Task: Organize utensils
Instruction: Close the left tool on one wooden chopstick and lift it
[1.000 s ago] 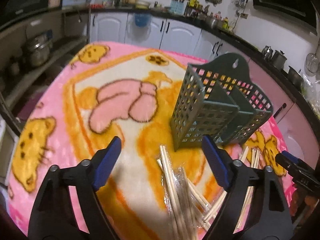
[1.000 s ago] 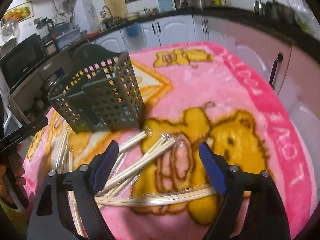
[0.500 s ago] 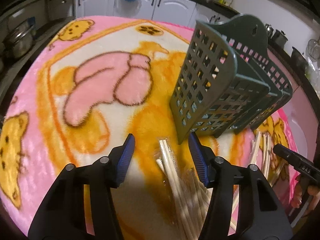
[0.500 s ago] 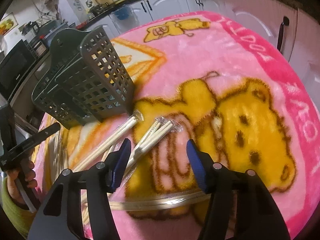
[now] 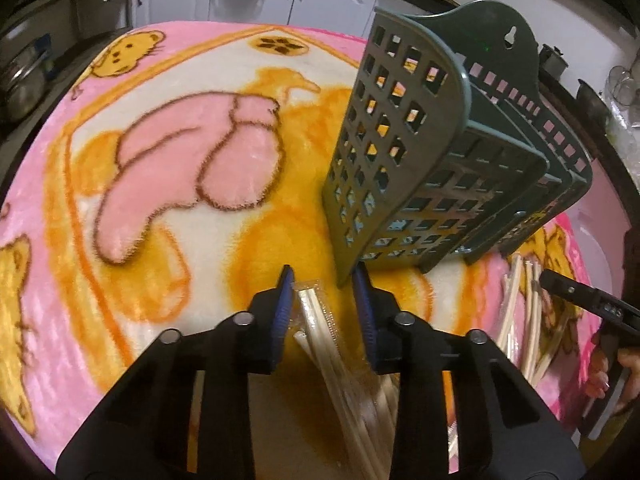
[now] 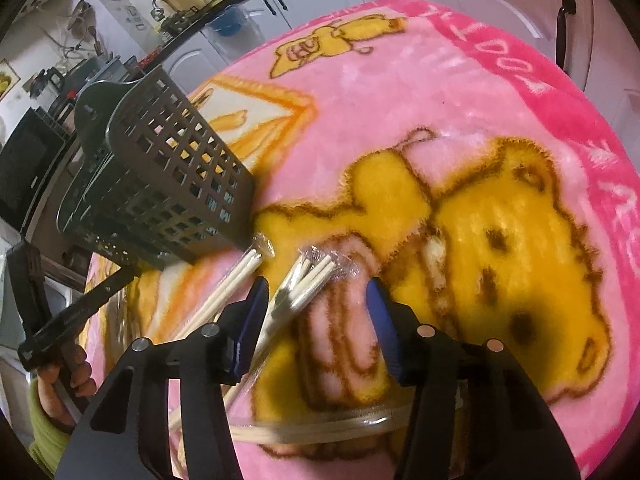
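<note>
Here, wrapped chopsticks (image 5: 320,320) between left hand-held gripper (image 5: 325,300) fingers

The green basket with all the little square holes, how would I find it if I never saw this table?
Look at the fuzzy pink blanket with yellow cartoon bears covering the table. Near its middle stands a tall dark green plastic utensil holder, just beyond the plastic-wrapped wooden chopsticks. It is the only upright thing there, with grid-holed walls, separate compartments and a keyhole hanging tab on its tall back.
</note>
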The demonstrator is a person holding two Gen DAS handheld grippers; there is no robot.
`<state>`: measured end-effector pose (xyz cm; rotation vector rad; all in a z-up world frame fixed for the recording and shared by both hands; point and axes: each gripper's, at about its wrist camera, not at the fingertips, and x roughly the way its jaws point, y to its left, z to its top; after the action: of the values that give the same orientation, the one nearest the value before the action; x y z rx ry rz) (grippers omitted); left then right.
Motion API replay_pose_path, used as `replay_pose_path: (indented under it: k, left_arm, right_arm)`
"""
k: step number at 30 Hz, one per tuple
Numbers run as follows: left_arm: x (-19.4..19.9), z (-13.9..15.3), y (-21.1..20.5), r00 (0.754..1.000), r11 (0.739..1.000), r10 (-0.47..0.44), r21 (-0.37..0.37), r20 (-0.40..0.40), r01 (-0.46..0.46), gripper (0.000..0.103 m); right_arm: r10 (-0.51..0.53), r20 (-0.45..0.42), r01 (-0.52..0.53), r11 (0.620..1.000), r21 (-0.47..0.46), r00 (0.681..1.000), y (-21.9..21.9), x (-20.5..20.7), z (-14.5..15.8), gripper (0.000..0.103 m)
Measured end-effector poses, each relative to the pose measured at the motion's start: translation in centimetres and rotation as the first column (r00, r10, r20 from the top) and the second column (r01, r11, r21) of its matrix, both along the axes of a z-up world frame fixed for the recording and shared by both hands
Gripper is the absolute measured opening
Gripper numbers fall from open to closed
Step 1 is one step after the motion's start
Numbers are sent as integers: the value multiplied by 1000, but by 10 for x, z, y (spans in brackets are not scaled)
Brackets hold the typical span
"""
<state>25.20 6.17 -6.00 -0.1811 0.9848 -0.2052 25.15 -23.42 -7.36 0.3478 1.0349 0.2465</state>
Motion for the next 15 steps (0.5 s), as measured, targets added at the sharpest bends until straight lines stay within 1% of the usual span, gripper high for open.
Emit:
replay_pose_path:
  k: [4, 5, 7, 9, 10, 12, 15]
  left_arm:
    - [-2, 1, -3, 1000, 1000, -10, -4, 6, 10, 12]
    - [-2, 2, -5, 1000, 1000, -11, -5, 6, 11, 11]
    - [-5, 3, -6, 1000, 1000, -6, -6, 11, 6, 10]
    - [-7, 4, -6, 1000, 1000, -1, -11, 17, 1, 10]
    - [-9, 5, -5, 1000, 1000, 4, -15, 21, -3, 9]
    - [-13, 8, -3, 999, 1000, 14, -20, 33, -13, 7]
    - [-19, 14, 2, 997, 999, 33, -31, 63, -31, 5]
  right_arm:
    - [-4, -2, 4, 1000, -13, 1000, -1, 5, 0, 38]
    - [0, 0, 0, 1000, -30, 1000, 1, 6, -1, 34]
    - [11, 10, -11, 998, -54, 1000, 3, 8, -1, 31]
    - [15, 17, -14, 997, -72, 1000, 4, 9, -1, 22]
    - [16, 20, -14, 997, -72, 1000, 3, 9, -1, 20]
    - [16, 28, -15, 999, -42, 999, 0, 8, -2, 10]
    - [14, 38, -13, 1000, -4, 999, -6, 6, -1, 6]
